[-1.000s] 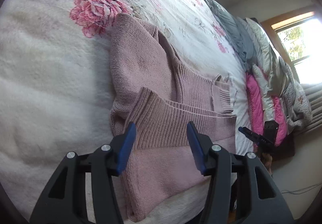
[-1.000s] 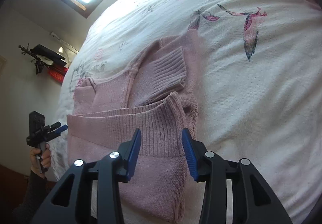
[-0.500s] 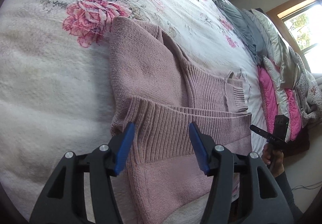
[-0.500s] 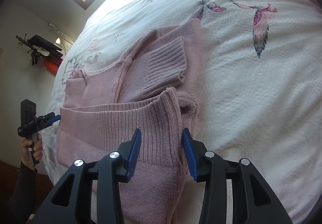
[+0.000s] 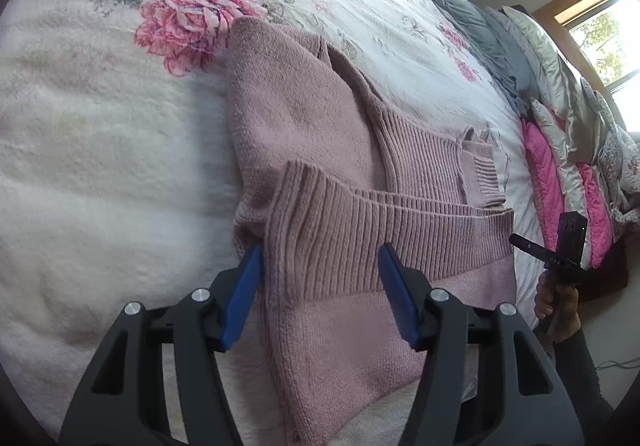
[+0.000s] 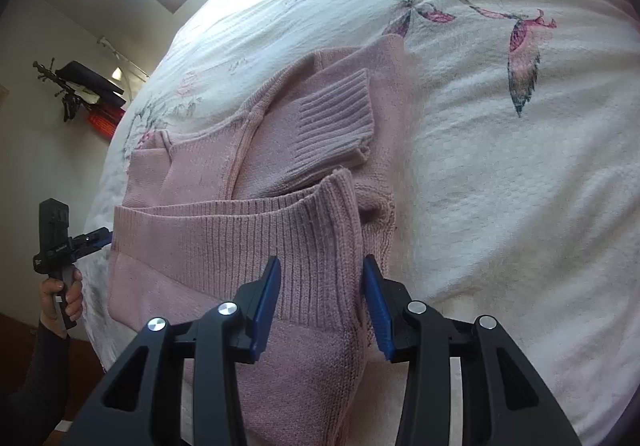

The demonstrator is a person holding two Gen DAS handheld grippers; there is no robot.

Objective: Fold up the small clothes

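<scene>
The pink knit sweater [image 5: 304, 133] lies folded on the floral bedspread [image 5: 100, 173] near the bed's edge, its ribbed hem [image 5: 372, 234] doubled over the body and one ribbed cuff [image 6: 336, 117] laid across at 12 o'clock in the right wrist view. Bare bedspread stretches wide toward 9 o'clock in the left view and toward 3 o'clock in the right — plenty of free surface. The knit looks soft and dusty pink, ribbing crisp, edges slightly uneven. The left gripper [image 5: 320, 266] hovers at the hem's left corner, jaws wide apart, gripping nothing. The right gripper [image 6: 320, 278] hovers at the opposite corner — jaws parted, empty. Piled bedding [image 5: 560, 125] lies at 2 o'clock.
</scene>
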